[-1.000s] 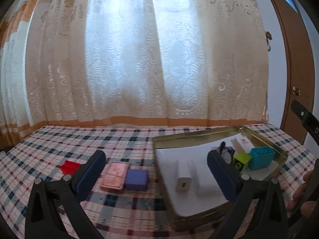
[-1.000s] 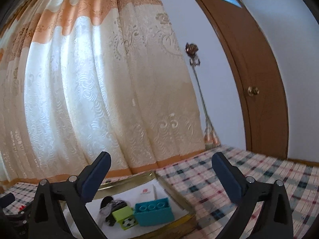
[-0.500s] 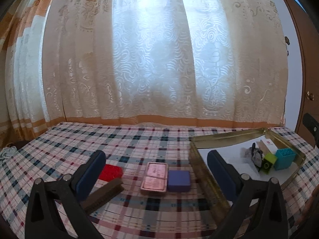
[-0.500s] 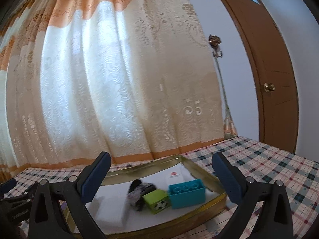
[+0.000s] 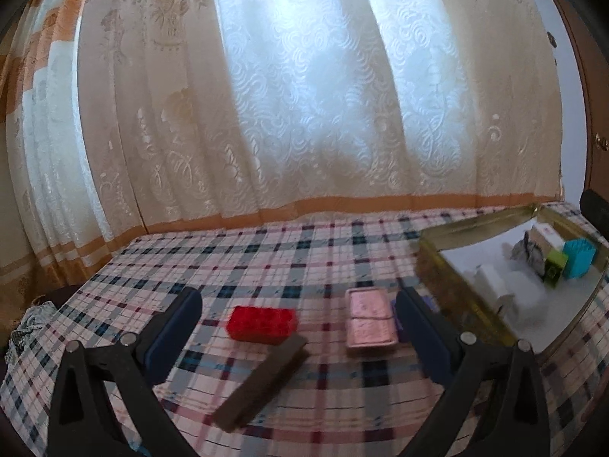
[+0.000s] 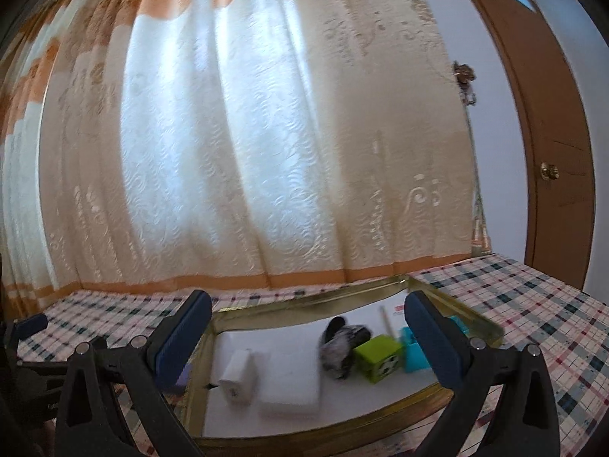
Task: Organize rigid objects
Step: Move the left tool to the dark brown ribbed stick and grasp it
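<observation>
Since loose pieces lay outside the tray [image 5: 449,262], the left tool [image 5: 297,316] hung released over the red block [image 5: 262,323] and pink case [image 5: 371,321] (likely next); the right tool [image 6: 304,339], also released, faced the tray's contents.

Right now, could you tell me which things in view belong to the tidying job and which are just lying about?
Part of the job:
- red block
- pink case
- dark bar
- gold tray holding the green cube, teal block and white items
- left tongs, open

Just lying about:
- curtain
- door
- checked tablecloth
</observation>
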Available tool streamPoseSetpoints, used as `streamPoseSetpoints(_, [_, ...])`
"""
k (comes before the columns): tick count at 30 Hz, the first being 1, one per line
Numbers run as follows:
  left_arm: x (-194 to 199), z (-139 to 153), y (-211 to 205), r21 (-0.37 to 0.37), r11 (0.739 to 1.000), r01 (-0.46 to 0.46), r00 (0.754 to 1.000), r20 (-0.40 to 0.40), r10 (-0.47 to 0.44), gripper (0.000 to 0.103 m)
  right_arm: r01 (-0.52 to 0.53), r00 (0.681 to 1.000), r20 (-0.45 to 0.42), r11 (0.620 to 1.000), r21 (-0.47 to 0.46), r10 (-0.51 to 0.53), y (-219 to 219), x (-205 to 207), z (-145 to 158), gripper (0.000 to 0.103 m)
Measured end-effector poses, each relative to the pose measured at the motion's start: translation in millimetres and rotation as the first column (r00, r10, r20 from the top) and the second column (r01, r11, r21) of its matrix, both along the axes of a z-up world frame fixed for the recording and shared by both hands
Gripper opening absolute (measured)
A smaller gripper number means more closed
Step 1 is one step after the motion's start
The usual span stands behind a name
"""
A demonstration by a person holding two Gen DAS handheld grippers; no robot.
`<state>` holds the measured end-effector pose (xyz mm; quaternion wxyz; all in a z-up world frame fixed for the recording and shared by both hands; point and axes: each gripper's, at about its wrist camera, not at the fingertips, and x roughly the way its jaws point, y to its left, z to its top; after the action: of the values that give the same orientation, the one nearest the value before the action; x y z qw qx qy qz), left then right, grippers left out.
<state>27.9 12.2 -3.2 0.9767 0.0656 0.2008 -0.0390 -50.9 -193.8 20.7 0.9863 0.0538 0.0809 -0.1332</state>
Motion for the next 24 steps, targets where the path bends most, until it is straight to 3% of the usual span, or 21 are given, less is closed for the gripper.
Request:
streamPoseSetpoints(9, [13,-8,51,-0.089,0.996,-0.029,0.994,-0.107,0.02,0.103,-0.093,0.992,-0.088,0.996,-0.013,0.091,38,16,-6,0.103])
streamPoseSetpoints(16, [24,-20,51,-0.024,0.999,0.023,0.977,-0.21,-0.028,0.103,-0.195,0.971,-0.135,0.98,0.043,0.2,54,24,-12,0.103])
streamPoseSetpoints(24, [42,-36,65,-0.08,0.997,0.007,0.94,-0.341,-0.034,0.095,-0.264,0.948,-0.187,0.964,-0.003,0.259,75,28,-15,0.102])
